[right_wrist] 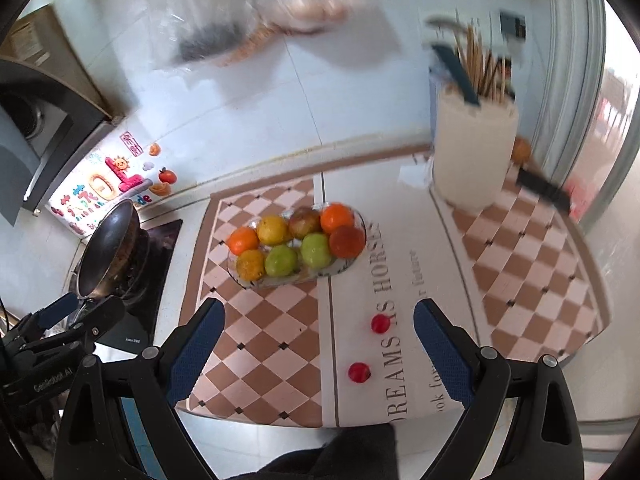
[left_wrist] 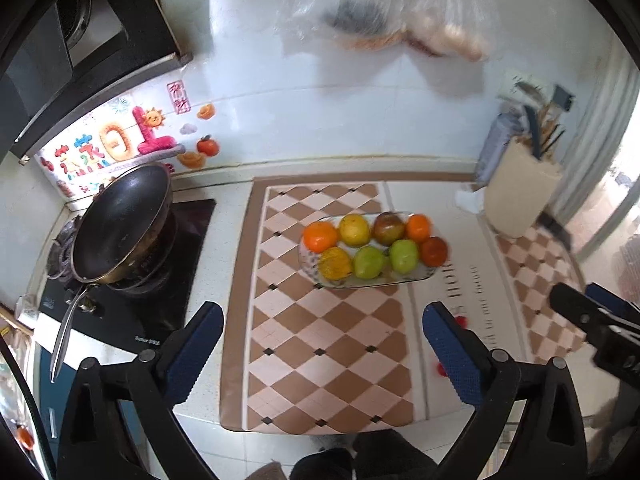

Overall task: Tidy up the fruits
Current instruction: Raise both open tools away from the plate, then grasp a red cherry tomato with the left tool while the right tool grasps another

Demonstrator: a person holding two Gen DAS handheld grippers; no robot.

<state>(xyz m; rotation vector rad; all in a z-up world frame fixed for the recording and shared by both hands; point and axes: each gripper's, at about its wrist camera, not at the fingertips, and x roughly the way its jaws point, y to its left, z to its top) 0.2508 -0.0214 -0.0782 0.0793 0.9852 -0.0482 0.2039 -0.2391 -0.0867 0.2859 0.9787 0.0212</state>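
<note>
1. Leftmost, a dark wok (left_wrist: 120, 224) sits tilted on the gas burner (left_wrist: 132, 276), its long metal handle (left_wrist: 66, 332) pointing toward the counter's near edge; colourful stickers (left_wrist: 116, 146) decorate the tiled wall behind it.
2. The left gripper (left_wrist: 322, 354) hangs over the checkered mat (left_wrist: 320, 340) with its blue-padded jaws spread wide and nothing between them.
3. In the middle of the mat, a clear glass dish (right_wrist: 352, 262) holds eight fruits in two rows: oranges (right_wrist: 243, 239), a yellow one (right_wrist: 273, 230), a reddish-green one (right_wrist: 304, 222), two green ones (right_wrist: 316, 250) and a dark red one (right_wrist: 347, 241).
4. Just right of the checks, on the mat's white lettered strip, two small red fruits (right_wrist: 359, 372) lie loose, apart from each other and near the dish.
5. The right gripper (right_wrist: 318, 346) hovers above that strip, jaws wide apart and empty, the small red fruits showing between its fingers (right_wrist: 440, 354) without touching them.
6. Far right, a cream utensil holder (right_wrist: 474, 152) with chopsticks stands on the mat's back corner, blurred.
</note>
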